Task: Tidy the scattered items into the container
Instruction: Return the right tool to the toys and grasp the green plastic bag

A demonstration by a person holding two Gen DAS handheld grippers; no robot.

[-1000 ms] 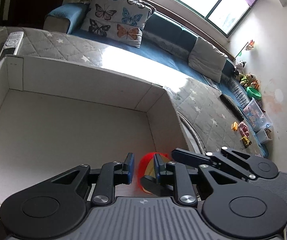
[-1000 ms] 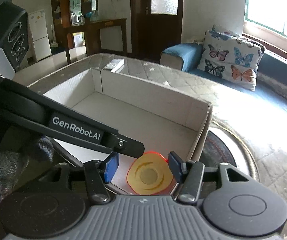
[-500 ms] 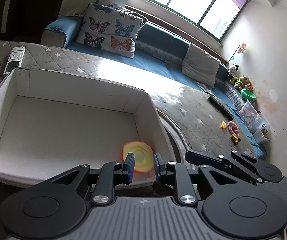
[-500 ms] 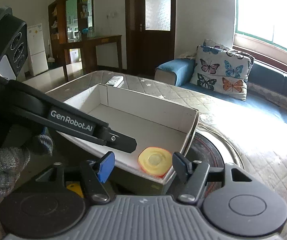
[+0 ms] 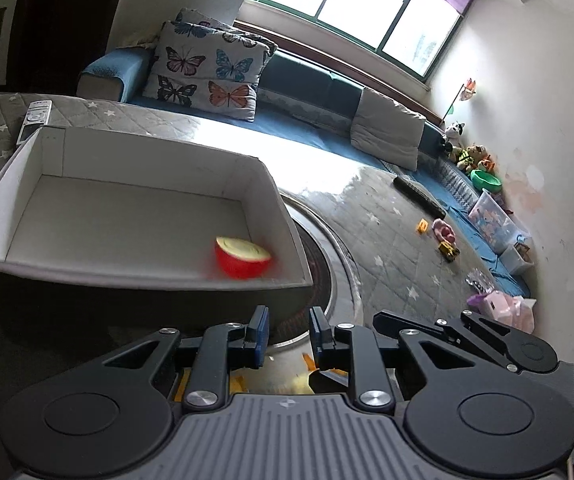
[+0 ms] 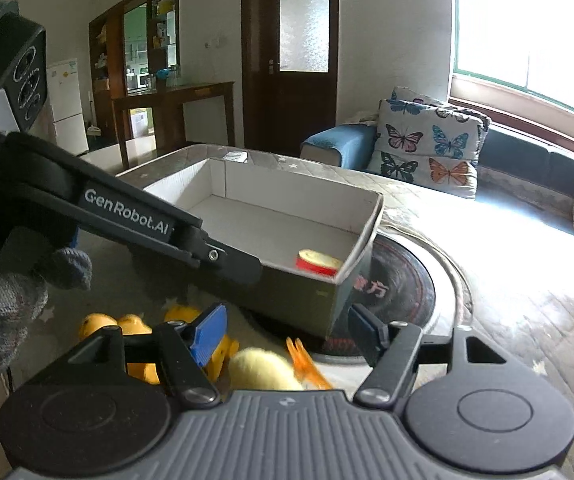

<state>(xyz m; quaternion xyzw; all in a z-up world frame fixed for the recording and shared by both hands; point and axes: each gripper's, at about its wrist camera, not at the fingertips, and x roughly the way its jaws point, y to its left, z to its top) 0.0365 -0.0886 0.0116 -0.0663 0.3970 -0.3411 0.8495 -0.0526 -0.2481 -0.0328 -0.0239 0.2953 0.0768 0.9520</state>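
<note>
Red half-apple [image 5: 243, 258] cut-face-up in box [image 5: 135, 152]

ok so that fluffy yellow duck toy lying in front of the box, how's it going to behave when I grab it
The yellow duck looks fuzzy and plush, so it probably squashes between the right gripper fingers and weighs little. Its thin orange feet likely flop. Lying on its side on the quilted cover, it seems unlikely to roll.

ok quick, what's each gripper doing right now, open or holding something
Left gripper: fingers partly open, holding nothing; the red half-apple toy lies in the box.
Right gripper: fingers wide open, holding nothing, above the yellow toy.
</note>
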